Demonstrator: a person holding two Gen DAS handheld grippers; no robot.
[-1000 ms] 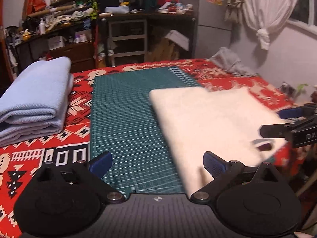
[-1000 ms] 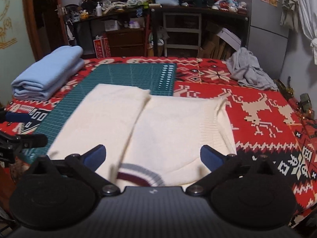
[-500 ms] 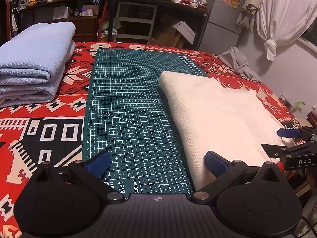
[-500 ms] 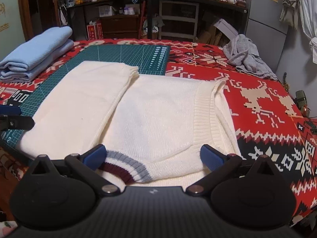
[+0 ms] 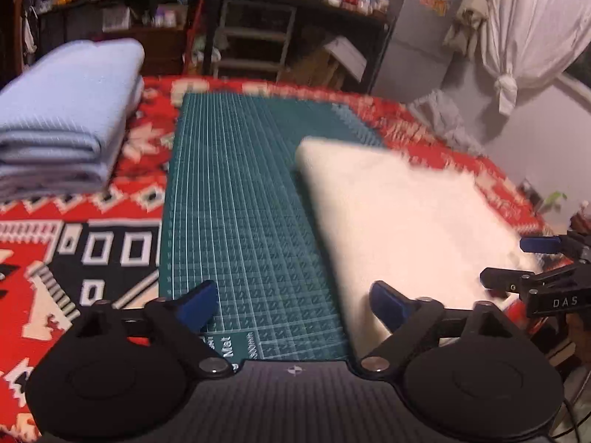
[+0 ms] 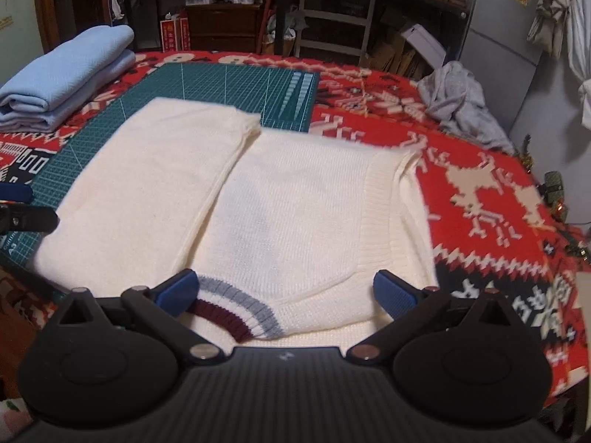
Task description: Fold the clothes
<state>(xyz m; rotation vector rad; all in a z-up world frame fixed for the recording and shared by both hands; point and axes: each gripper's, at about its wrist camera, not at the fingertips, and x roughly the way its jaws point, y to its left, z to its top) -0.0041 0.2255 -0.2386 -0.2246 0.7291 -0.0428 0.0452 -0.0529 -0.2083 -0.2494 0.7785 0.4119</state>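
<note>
Cream sweater (image 6: 266, 199) is lying partly folded, half on the green cutting mat (image 5: 236, 203) and half on the red patterned cloth (image 6: 480, 192), its striped cuff (image 6: 236, 310) sitting at six o'clock. We are holding our left gripper (image 5: 293, 301) and right gripper (image 6: 286, 291) low at its near edge, both jaws gaping wide, gripping nothing. Folded blue fabric (image 6: 62, 74) is resting at ten o'clock, a grey garment (image 6: 461, 107) at two.

A green cutting mat (image 6: 221, 85) lies on a red patterned cover (image 6: 480, 184). Far behind stand dark shelves (image 6: 332, 18); a white curtain (image 5: 517, 37) hangs far right.
</note>
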